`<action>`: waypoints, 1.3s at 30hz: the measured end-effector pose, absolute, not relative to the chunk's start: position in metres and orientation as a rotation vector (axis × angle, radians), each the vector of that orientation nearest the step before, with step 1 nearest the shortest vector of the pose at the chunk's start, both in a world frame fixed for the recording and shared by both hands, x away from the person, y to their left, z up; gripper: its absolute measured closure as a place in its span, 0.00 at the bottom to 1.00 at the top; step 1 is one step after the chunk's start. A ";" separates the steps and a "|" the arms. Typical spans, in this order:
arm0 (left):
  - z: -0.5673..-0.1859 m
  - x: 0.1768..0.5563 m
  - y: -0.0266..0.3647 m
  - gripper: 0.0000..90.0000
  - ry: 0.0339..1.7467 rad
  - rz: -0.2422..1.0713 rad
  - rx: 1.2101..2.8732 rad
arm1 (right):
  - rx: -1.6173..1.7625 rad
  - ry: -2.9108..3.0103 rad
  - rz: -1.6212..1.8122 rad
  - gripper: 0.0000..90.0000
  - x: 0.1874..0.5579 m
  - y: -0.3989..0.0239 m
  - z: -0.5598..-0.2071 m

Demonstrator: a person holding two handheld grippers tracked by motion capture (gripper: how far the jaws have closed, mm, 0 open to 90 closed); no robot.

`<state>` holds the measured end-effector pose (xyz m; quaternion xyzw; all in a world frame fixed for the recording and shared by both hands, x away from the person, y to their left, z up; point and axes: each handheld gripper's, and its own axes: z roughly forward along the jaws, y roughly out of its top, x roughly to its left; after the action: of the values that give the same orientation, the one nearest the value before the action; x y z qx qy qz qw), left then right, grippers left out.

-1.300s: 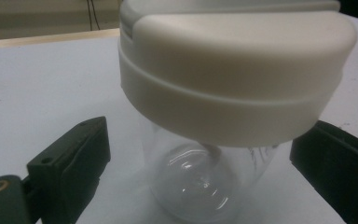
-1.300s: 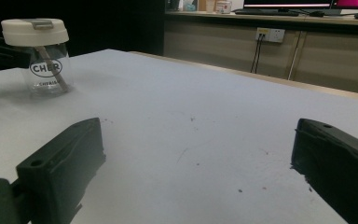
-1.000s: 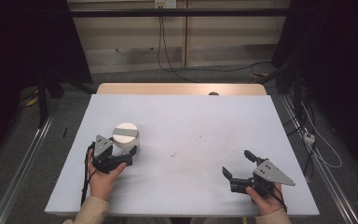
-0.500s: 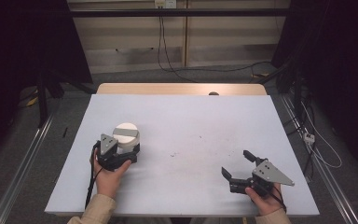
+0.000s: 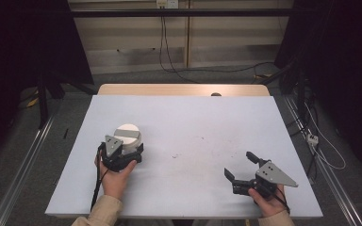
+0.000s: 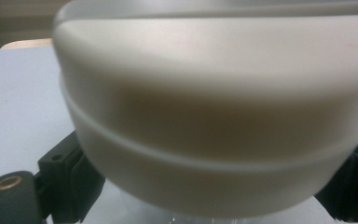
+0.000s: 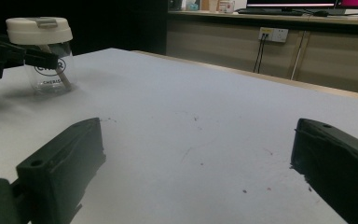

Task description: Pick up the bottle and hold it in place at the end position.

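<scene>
**Left tongs drawn toward the near edge with the jar; right tongs unchanged**

Since the earlier frames the left hand [image 5: 115, 176] sits a little closer to the near edge of the surface [image 5: 193, 122], and the jar [image 5: 128, 137] has come with it. Right hand [image 5: 264, 195] in the same spot as before.

Left tongs [image 5: 131, 151]: set around the jar, one jaw on each side of it. Left gripper view shows the jar's cream lid [image 6: 214, 93] very close, blurred, with a black jaw at either lower corner pressed against the wall below the lid. Tongs closed on the jar.

Jar: clear body, cream lid with a grey tab on top; dark printed lettering on the glass, partly legible, seen from the right gripper view [image 7: 44, 51]. Something slender leans inside it; cannot tell what. It stands upright on the left half of the surface, toward the near side. Whether its base touches the surface or is just off it, cannot tell.

Right tongs [image 5: 240, 168]: low over the near right part of the surface, jaws spread wide, nothing between them. Well apart from the jar. Grey three-cornered plate on top points right.

Surface: pale grey-white sheet, a few small dark specks [image 5: 176, 154] near the middle.
</scene>
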<state>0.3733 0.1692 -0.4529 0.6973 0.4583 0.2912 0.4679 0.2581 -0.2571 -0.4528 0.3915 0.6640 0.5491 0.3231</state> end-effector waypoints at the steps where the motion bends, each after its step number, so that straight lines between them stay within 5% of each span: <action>1: -0.453 0.373 0.169 0.11 1.124 0.714 1.710 | 1.029 1.740 1.441 0.02 0.258 -0.257 -0.453; 39: -0.452 0.377 0.170 0.21 1.043 0.717 1.655 | 1.029 1.747 1.448 0.02 0.260 -0.259 -0.454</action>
<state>0.3774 0.1702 -0.4516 0.6859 0.4321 0.2971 0.5046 0.2595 -0.2588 -0.4537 0.3914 0.6645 0.5508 0.3192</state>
